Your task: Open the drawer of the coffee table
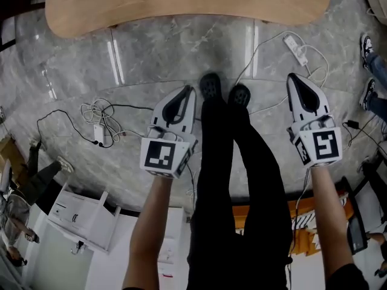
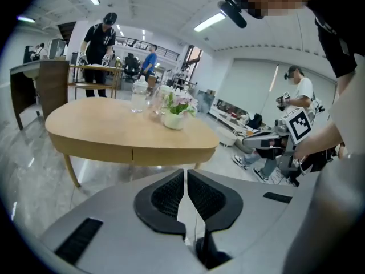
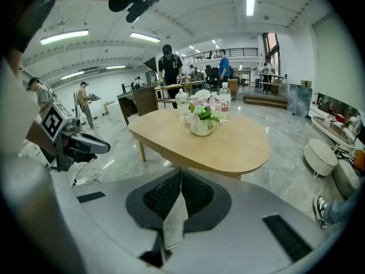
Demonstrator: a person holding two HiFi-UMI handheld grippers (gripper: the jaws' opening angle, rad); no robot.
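The coffee table (image 1: 181, 5) has a light wooden oval top and stands across the grey floor ahead of me. In the left gripper view its apron shows a drawer front (image 2: 165, 154) marked by a thin seam; no handle shows. On the top stand a white flower pot (image 2: 174, 119) and a clear bottle (image 2: 138, 93). My left gripper (image 1: 190, 89) and right gripper (image 1: 292, 77) hang short of the table on either side of my legs. Both are shut on nothing, their ribbed pads meeting in the left gripper (image 2: 186, 178) and right gripper (image 3: 180, 178) views.
Cables with an adapter (image 1: 98, 132) lie on the floor at the left, and a white power strip (image 1: 295, 43) with its cord at the right. A white cabinet (image 1: 84, 213) stands behind my left side. Several people stand or sit further off, one at a far bench (image 3: 170, 67).
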